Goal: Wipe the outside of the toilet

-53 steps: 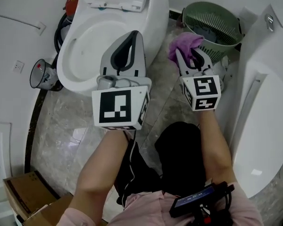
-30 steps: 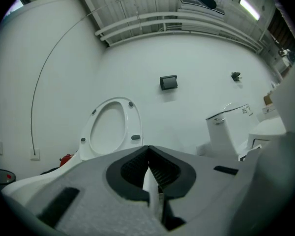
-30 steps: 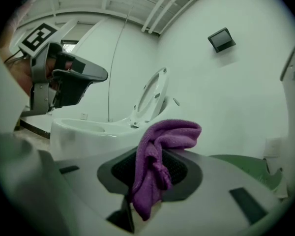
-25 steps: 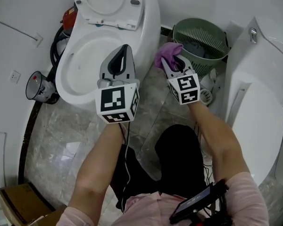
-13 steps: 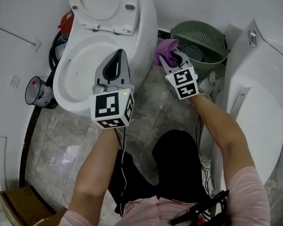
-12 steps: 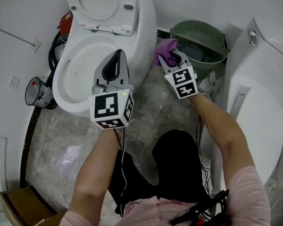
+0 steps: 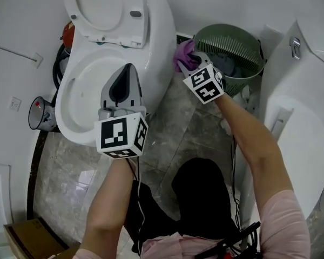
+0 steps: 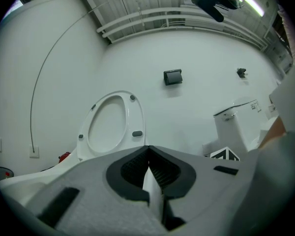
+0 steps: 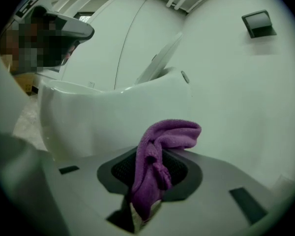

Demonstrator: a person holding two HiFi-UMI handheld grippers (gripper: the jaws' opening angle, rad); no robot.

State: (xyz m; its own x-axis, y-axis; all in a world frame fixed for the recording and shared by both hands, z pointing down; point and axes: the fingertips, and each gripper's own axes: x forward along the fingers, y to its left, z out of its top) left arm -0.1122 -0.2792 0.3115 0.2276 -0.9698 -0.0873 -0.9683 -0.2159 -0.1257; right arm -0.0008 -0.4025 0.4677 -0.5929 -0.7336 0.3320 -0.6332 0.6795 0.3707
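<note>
Jaws of right gripper (image 9: pixel 150 156) around cloth (image 9: pixel 171 132)

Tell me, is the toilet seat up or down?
Up: the seat is tipped back, underside facing out, leaving the bowl uncovered.

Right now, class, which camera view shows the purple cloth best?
The right gripper view: the purple cloth fills the middle, pinched in the right gripper. The head view shows only a small purple bunch between toilet and green basket. The left gripper view does not show it.
</note>
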